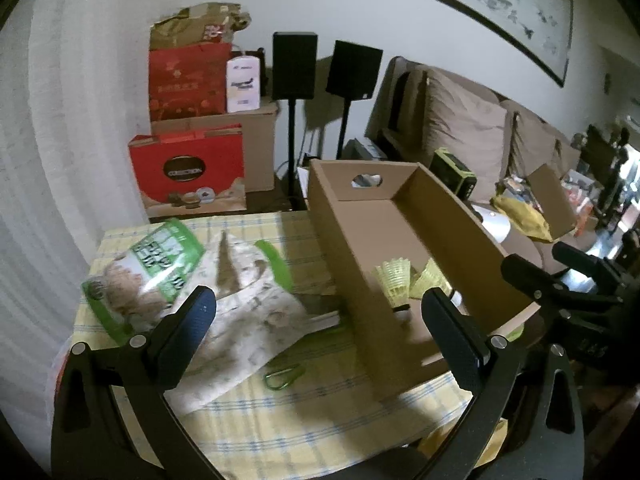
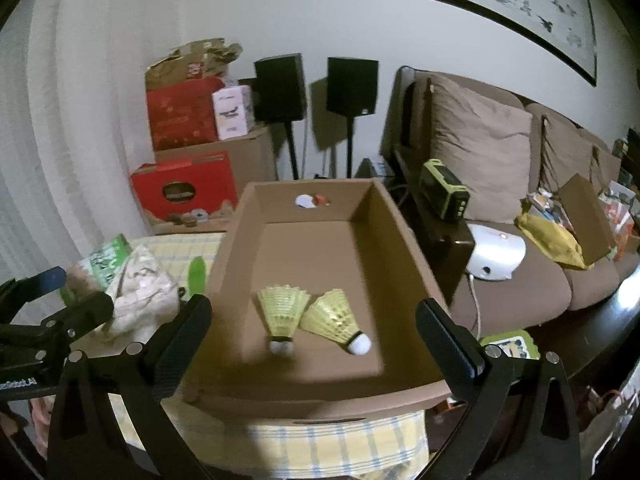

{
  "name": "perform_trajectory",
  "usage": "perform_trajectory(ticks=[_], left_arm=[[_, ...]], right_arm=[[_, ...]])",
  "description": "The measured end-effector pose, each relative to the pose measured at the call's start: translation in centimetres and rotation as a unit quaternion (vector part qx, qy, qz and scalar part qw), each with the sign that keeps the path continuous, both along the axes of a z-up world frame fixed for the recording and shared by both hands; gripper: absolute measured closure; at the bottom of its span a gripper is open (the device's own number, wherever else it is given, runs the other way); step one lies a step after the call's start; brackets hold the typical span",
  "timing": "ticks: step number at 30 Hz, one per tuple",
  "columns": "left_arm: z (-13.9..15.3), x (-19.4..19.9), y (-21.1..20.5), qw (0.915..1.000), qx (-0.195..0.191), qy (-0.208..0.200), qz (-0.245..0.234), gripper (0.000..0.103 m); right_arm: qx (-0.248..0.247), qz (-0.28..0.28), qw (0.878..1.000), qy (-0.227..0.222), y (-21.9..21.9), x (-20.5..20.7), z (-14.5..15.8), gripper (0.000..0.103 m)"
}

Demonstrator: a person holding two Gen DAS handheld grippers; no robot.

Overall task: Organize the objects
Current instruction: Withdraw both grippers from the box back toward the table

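An open cardboard box (image 2: pixel 320 248) stands on the checked tablecloth (image 1: pixel 280 420); it also shows in the left wrist view (image 1: pixel 360 280). Two yellow shuttlecocks lie inside it, one upright (image 2: pixel 282 314) and one on its side (image 2: pixel 336 318); they also show in the left wrist view (image 1: pixel 394 280). My right gripper (image 2: pixel 314 344) is open and empty above the box's near end. My left gripper (image 1: pixel 316 332) is open and empty over the table left of the box. A green-labelled snack bag (image 1: pixel 144 276), a crumpled pale bag (image 1: pixel 248 312) and a green carabiner (image 1: pixel 282 376) lie on the table.
Red gift boxes (image 1: pixel 188 168) and cardboard boxes are stacked by the wall. Two black speakers on stands (image 1: pixel 294 66) stand behind the table. A brown sofa (image 2: pixel 500 184) with cushions, a green radio (image 2: pixel 444 194) and a white device (image 2: pixel 496 256) is on the right.
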State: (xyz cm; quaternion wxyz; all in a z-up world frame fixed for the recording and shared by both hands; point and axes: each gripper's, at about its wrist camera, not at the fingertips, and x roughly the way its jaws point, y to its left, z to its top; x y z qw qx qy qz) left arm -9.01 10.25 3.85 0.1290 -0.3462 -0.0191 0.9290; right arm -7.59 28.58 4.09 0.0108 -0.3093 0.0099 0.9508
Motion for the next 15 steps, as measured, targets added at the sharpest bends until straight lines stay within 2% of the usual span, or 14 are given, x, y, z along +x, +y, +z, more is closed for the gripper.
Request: perform_trajectory(ticks=[8, 15], left_arm=[[-0.3, 0.5, -5.6, 0.9989, -0.019, 0.005, 0.043, 0.0], [-3.6, 0.4, -10.0, 0.9965, -0.021, -0.029, 0.075, 0.0]], right_arm=[[-0.003, 0.035, 0.999, -0.002, -3.1, -0.2, 0.4, 0.001], [-0.007, 0.058, 0.998, -0.006, -5.5, -0.2, -0.4, 0.001]])
